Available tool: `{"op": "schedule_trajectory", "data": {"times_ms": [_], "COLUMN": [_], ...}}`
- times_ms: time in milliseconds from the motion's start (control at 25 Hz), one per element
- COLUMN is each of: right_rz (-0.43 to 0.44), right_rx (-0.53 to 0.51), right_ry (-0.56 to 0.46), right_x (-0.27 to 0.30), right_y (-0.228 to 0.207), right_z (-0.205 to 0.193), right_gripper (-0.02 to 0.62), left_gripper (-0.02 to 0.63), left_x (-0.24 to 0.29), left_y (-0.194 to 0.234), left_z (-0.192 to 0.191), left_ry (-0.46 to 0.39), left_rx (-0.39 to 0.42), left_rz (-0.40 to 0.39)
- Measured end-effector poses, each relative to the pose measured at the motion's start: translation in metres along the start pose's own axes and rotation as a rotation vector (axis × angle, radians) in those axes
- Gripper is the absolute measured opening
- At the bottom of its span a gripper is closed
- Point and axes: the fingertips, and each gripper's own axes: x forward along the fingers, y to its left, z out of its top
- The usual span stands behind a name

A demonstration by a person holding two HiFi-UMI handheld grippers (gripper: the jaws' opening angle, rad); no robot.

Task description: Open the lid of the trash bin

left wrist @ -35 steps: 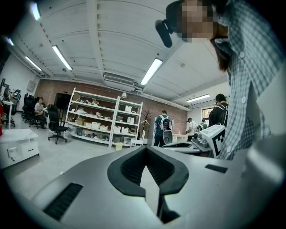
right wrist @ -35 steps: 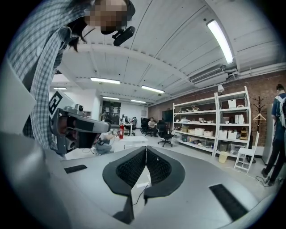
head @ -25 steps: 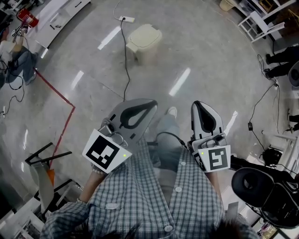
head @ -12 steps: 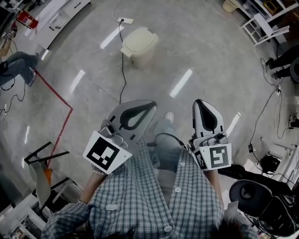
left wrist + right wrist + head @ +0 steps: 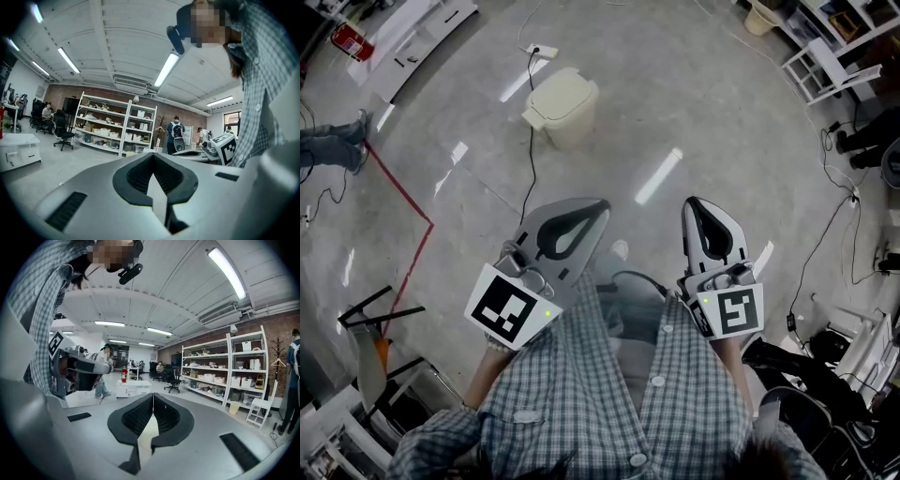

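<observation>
Head view: the trash bin (image 5: 561, 111) stands on the floor, lid (image 5: 553, 96) down, and I'm well short of it. Left gripper view: left claw (image 5: 153, 161) closed, empty. Right gripper view: right claw (image 5: 153, 398) likewise. The lid looks like light plastic; I'd lift its edge.

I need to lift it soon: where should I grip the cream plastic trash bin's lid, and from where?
Likely the near rim of the flat, closed lid, coming down from above on your side: the cream plastic trash bin stands upright with the lid facing up. Which side holds the hinge is too small to tell.
</observation>
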Motion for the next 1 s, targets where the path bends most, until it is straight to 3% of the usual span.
{"op": "schedule_trajectory", "data": {"times_ms": [120,280,480,720,1000], "right_rz": [0.015,0.026,0.036,0.062,0.044], "right_rx": [-0.022,-0.025,-0.014,-0.008,0.003], "right_ry": [-0.009,-0.02,-0.007,-0.018,0.011], "right_x": [0.001,0.003,0.004,0.013,0.015], "right_y": [-0.022,-0.05,-0.072,-0.082,-0.091], "right_z": [0.0,0.0,-0.008,-0.008,-0.015], "right_gripper": [0.02,0.02,0.02,0.02,0.02], "left_gripper": [-0.002,-0.002,-0.002,-0.002,-0.002], "left_x": [0.022,0.045,0.061,0.074,0.089], "left_y": [-0.001,0.001,0.002,0.004,0.01], "left_z": [0.004,0.023,0.02,0.022,0.021], "left_ry": [-0.016,-0.107,-0.065,-0.091,-0.067], "left_rx": [0.004,0.034,0.032,-0.003,-0.006], "left_rz": [0.021,0.039,0.083,0.116,0.096]}}
